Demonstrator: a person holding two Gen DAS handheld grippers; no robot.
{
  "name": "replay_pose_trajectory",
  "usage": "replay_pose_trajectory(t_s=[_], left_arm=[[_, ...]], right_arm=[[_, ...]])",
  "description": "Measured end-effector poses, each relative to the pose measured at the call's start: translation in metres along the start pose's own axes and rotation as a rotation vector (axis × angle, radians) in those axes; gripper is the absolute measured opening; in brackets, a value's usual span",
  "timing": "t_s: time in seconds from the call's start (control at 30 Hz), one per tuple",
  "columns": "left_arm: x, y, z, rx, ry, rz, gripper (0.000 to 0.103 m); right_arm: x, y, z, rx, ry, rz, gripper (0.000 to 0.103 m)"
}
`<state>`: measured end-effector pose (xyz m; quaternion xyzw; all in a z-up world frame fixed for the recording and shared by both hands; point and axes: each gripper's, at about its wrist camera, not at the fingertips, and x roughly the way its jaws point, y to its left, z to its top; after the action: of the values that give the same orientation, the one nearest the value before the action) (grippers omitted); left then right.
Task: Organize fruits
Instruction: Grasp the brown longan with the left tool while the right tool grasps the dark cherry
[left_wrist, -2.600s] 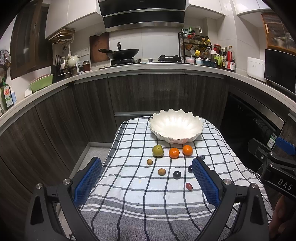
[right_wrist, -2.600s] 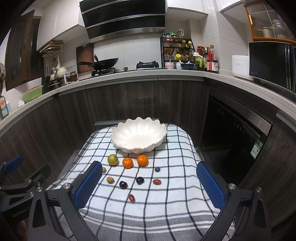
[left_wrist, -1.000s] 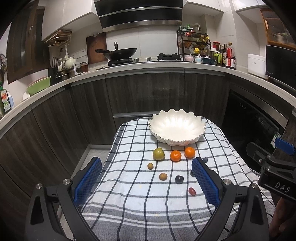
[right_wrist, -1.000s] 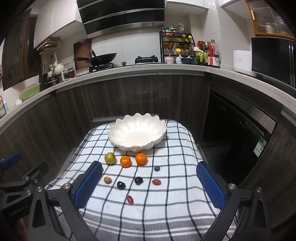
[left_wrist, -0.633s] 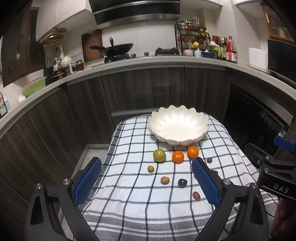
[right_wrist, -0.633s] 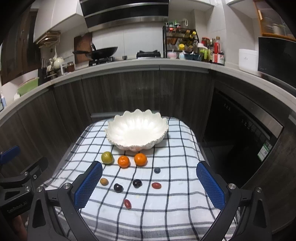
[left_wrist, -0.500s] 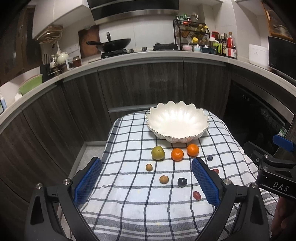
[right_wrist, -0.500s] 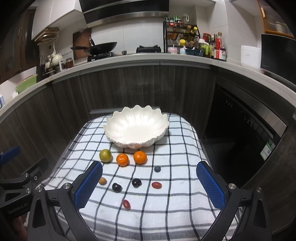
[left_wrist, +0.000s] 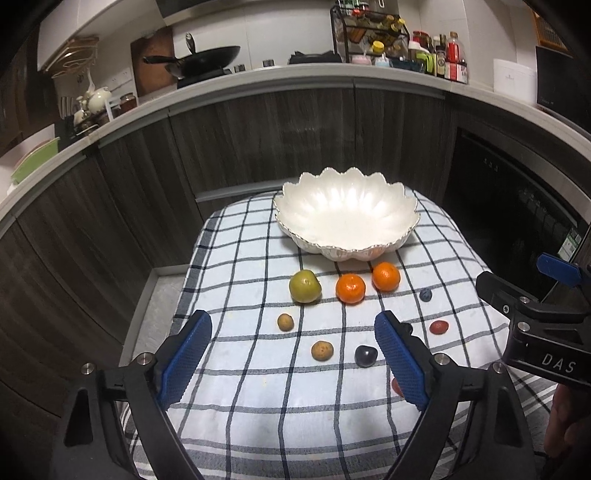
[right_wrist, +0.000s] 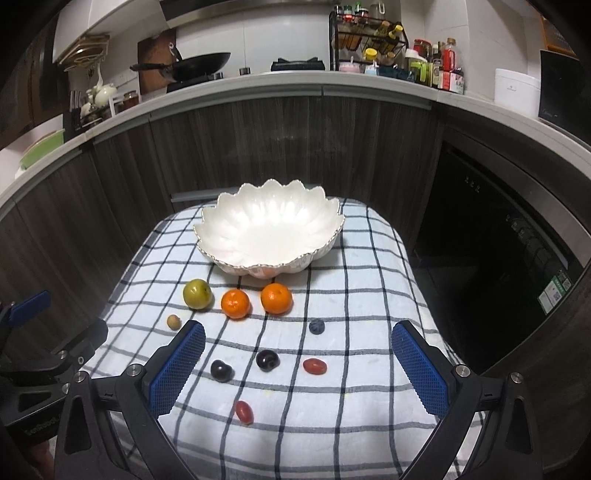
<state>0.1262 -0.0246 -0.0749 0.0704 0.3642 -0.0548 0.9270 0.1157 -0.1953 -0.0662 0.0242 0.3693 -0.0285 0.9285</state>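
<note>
though dim, checked tablecloth (left_wrist: 258, 413) among cabinets (left_wrist: 122, 206)

Dim kitchen light falls from twelve o'clock, glaring on the white bowl (left_wrist: 347, 218). Fisheye bending darkens every corner. Focus stays sharp centrally.

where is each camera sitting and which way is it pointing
Left wrist: on the left gripper, angled down over the checked cloth toward the white bowl; its blue pads stand open, their gap just narrowed, nothing between; the right gripper shows at the right edge.
Right wrist: on the right gripper, same heading, open and empty; the left gripper's frame sits at the left edge.
Shared: bowl, two oranges, green fruit, kitchen counter.
</note>
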Motion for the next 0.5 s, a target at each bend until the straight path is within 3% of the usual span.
replay_pose_trajectory(t_s=[0.3,0.5], left_arm=[[0.043,0.003,-0.007,0.031,0.067,-0.025,0.075],[0.069,-0.001,-0.016,0.047,0.113,-0.038,0.073]], right_arm=[[0.044,0.009,-0.005,-0.029,0.073,0.009,0.091],[0.07,0.016,-0.011,-0.05,0.113,0.024,0.084]])
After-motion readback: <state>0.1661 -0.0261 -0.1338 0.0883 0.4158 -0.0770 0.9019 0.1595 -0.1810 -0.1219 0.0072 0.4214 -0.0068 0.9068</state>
